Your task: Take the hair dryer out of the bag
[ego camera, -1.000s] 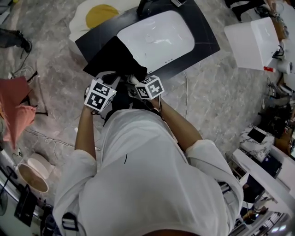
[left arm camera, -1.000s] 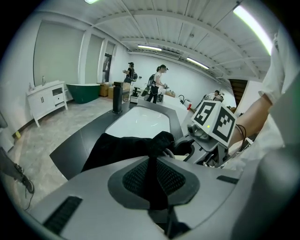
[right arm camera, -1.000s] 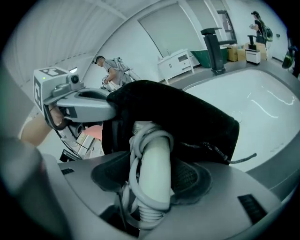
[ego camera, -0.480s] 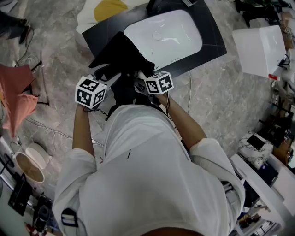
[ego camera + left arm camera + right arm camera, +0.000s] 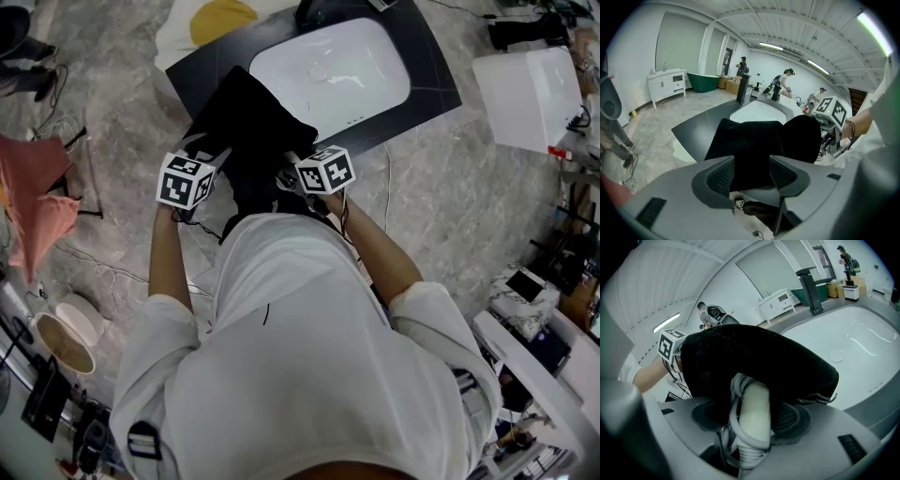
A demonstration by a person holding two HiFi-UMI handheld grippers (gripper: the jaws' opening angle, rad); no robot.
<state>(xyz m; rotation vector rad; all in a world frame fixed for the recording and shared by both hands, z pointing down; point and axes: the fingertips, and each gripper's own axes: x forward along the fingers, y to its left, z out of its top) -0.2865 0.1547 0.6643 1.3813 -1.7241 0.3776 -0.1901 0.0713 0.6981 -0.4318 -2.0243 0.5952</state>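
Observation:
A black cloth bag (image 5: 246, 120) lies on the near edge of the black countertop (image 5: 427, 80). The hair dryer's white handle (image 5: 755, 401), wound with its white cord, sticks out from under the bag (image 5: 754, 357). My right gripper (image 5: 750, 420) is shut on that handle. My left gripper (image 5: 751, 163) sits at the bag's left side. Its jaws have just been opening and now stand wide. The black bag (image 5: 759, 138) shows in the gap between them, and the pads do not press on it. In the head view the marker cubes hide both sets of jaws.
A white basin (image 5: 328, 67) is set into the countertop behind the bag, with a dark tap (image 5: 809, 284) at its far end. A white box (image 5: 523, 84) stands to the right and pink cloth (image 5: 33, 202) hangs at the left. People (image 5: 783, 83) stand in the far background.
My left gripper has shifted left, away from the right gripper, and a little toward the bag. The right gripper has stayed where it was, at the bag's near end.

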